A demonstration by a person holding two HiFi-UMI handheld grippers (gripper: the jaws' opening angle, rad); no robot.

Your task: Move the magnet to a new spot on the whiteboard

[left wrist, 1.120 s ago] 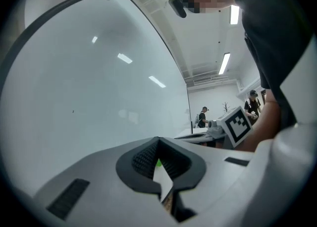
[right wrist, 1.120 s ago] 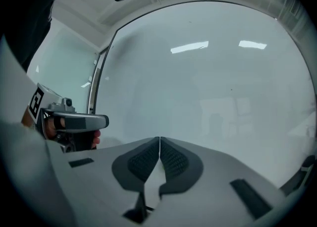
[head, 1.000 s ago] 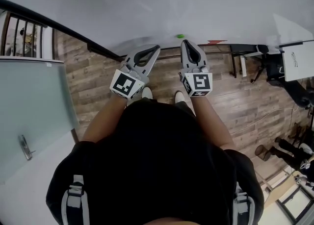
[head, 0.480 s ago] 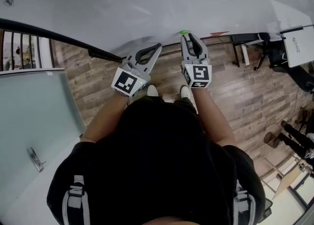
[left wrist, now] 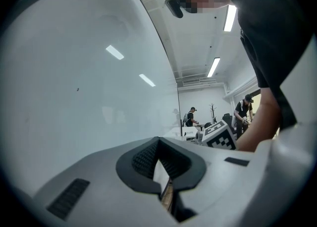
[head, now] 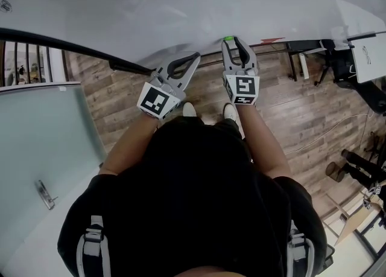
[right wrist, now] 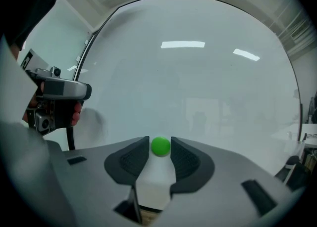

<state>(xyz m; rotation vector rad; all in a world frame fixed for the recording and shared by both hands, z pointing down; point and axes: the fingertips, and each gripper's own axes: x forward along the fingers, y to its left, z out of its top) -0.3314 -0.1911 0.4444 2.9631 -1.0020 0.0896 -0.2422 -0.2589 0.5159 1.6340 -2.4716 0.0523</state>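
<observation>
The green magnet (right wrist: 160, 146) sits flat on the whiteboard (right wrist: 198, 87), right between the tips of the right gripper (right wrist: 160, 152), whose jaws have just been opening and now flank it without pinching. From overhead only a sliver of the green shows, the rest tucked behind that gripper's nose down near the board's lower edge. Plenty of bare board lies above and to either side, and the left gripper (left wrist: 157, 142) hangs off to the left, clamped together on nothing.
</observation>
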